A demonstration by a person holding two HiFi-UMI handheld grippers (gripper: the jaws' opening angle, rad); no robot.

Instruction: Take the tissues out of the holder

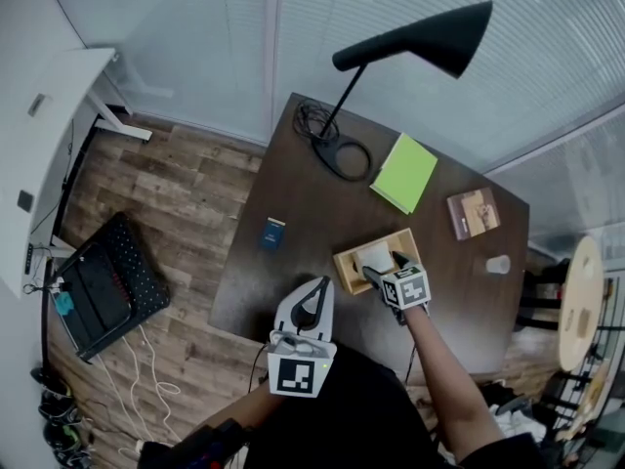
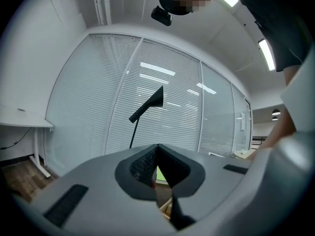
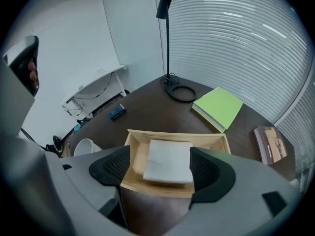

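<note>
Nearest the body, the left gripper (image 1: pixel 314 296) is held over the near edge of the dark wooden table (image 1: pixel 283 281), pointing away; in the left gripper view its jaws meet at the tips with nothing between them. Just beyond and to the right, the right gripper (image 3: pixel 160 167) hangs over the wooden tissue holder (image 3: pixel 172 133). Its jaws stand wide apart, one to each side of the stack, and we see neither pad pressing on anything. The holder is an open, shallow rectangular tray and it lies flat on the table. In it we note a single neat stack of white tissues (image 3: pixel 168 161), square-edged and resting on the tray floor, with bare wood showing on the left of the stack. Left of the holder, well apart, lies a small blue item (image 1: pixel 272 234). Farther out we log a green notebook (image 1: pixel 403 171), a brown book (image 1: pixel 474 213) to its right, and a pale cup (image 1: pixel 498 264) near the right edge. At the far corner stands a black desk lamp (image 1: pixel 420 42).
</note>
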